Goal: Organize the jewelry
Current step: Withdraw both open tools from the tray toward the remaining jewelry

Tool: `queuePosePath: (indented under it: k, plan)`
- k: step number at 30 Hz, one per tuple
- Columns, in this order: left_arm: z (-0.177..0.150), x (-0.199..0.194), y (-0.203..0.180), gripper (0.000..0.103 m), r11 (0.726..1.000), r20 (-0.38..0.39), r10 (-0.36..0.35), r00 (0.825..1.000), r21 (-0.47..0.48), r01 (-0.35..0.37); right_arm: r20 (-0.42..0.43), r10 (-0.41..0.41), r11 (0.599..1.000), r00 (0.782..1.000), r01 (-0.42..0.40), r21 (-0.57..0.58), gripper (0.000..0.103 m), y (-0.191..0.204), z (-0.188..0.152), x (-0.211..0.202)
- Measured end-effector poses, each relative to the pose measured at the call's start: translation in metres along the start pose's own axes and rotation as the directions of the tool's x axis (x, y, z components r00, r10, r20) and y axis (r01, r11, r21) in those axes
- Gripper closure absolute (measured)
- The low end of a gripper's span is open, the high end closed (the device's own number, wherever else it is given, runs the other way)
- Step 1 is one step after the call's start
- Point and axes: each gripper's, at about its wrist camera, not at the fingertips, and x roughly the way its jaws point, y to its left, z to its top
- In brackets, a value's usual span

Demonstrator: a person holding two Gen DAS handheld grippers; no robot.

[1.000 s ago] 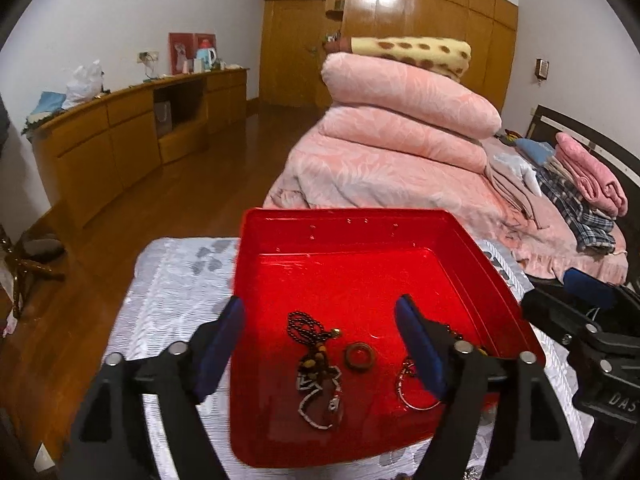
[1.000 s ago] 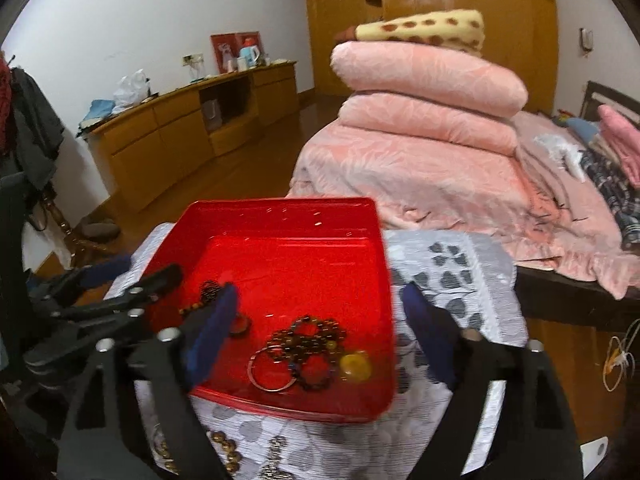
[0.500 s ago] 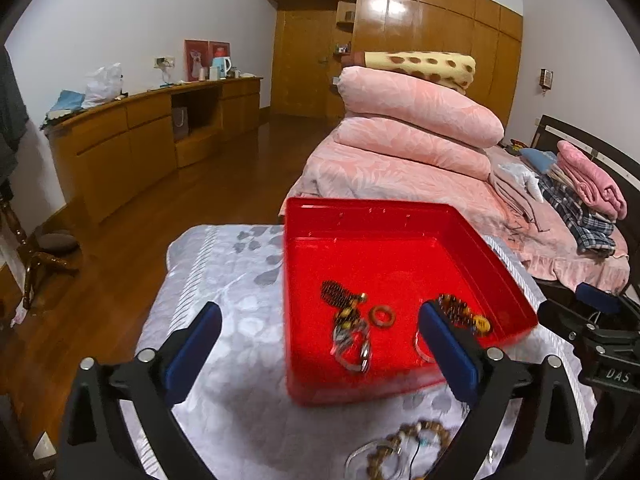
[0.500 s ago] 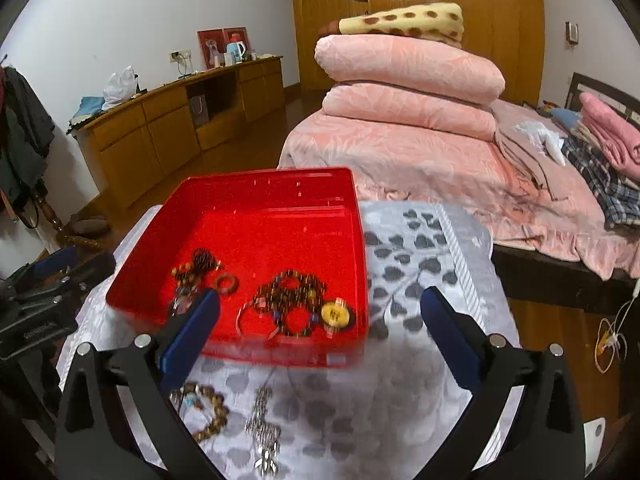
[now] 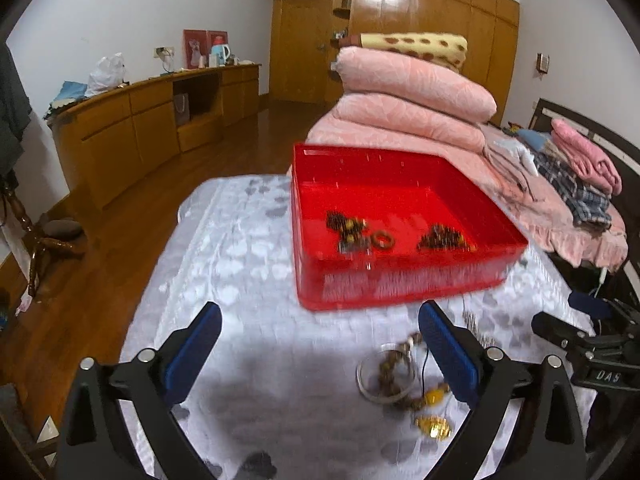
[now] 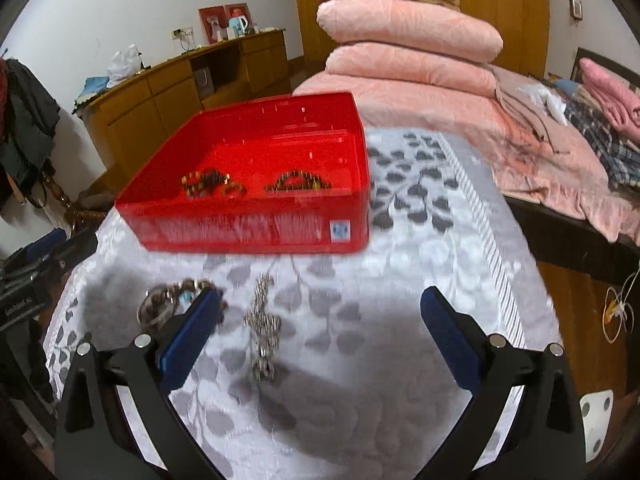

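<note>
Left gripper point(image 5: 320, 344) spread wide, nothing between its jaws; beaded bracelets point(image 5: 394, 376) lie on the grey cloth point(image 5: 240, 248) before the red tray point(image 6: 256, 232); silver chain point(image 6: 262, 332) beside them; right gripper point(image 6: 320, 324) gaping, empty.

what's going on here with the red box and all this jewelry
A person is sorting jewelry on a cloth-covered table, holding a two-finger gripper in each hand. Both the left gripper and right gripper are open and hold nothing. Several beaded pieces already lie in the red box. A beaded bracelet pile and a silver chain are on the cloth in front of the box, not yet picked up.
</note>
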Motion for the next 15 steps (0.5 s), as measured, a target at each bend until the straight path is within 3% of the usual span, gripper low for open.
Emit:
queuePosePath:
  k: [8, 15]
  plan:
    - [-0.029, 0.014, -0.014, 0.006, 0.999, -0.074, -0.019, 0.997, 0.028, 0.021, -0.032, 0.016, 1.000, 0.999, -0.015, 0.022, 0.006, -0.005, -0.017, 0.002]
    - [-0.034, 0.024, -0.027, 0.007, 0.997, -0.104, -0.056, 0.993, 0.040, 0.060, -0.038, 0.022, 1.000, 0.999, -0.021, 0.014, 0.006, -0.004, -0.018, 0.005]
